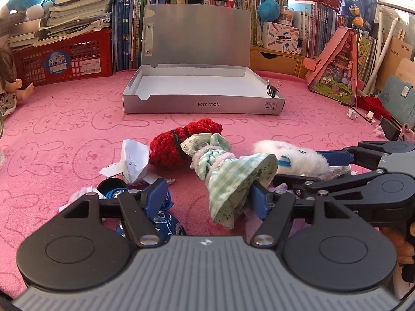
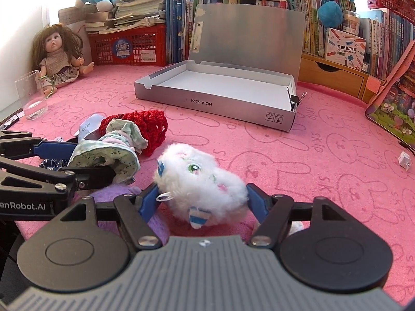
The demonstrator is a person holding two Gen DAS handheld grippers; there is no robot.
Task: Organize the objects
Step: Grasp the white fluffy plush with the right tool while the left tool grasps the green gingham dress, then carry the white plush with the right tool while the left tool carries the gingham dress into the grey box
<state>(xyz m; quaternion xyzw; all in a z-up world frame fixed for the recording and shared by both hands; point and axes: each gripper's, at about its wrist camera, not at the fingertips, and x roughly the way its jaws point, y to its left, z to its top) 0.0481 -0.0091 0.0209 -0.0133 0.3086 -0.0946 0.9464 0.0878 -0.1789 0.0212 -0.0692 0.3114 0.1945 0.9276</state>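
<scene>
Broadly, a pink rabbit-printed surface (image 1: 64, 134) is seen to carry everything. At its back an open silver box (image 1: 202, 103) is set, lid raised against a row of books (image 2: 313, 20), its tray bare but for a black binder clip (image 1: 271, 89) clipped on the right wall. A red crate (image 1: 62, 59) stands to its left, and a doll (image 2: 58, 54) is seated in the far left corner with a clear glass (image 2: 31, 94) just in front of her.

Well in front of the box a small heap is gathered. A red crocheted piece (image 1: 181, 142) lies at its far side, touching a green checked doll dress (image 1: 228, 178); crumpled paper (image 1: 132, 163) lies just left of the red piece. A white plush cat (image 2: 205, 184) lies to the right of the dress.

The left claw (image 1: 208, 197) is held wide open, its right finger touching the hem of the dress, nothing gripped. The right claw (image 2: 203, 202) is spread around the plush cat, a blue pad against each flank; whether the toy is actually squeezed cannot be told, as fur hides the contact. A blue patterned cloth (image 1: 166, 220) lies under the left claw.
</scene>
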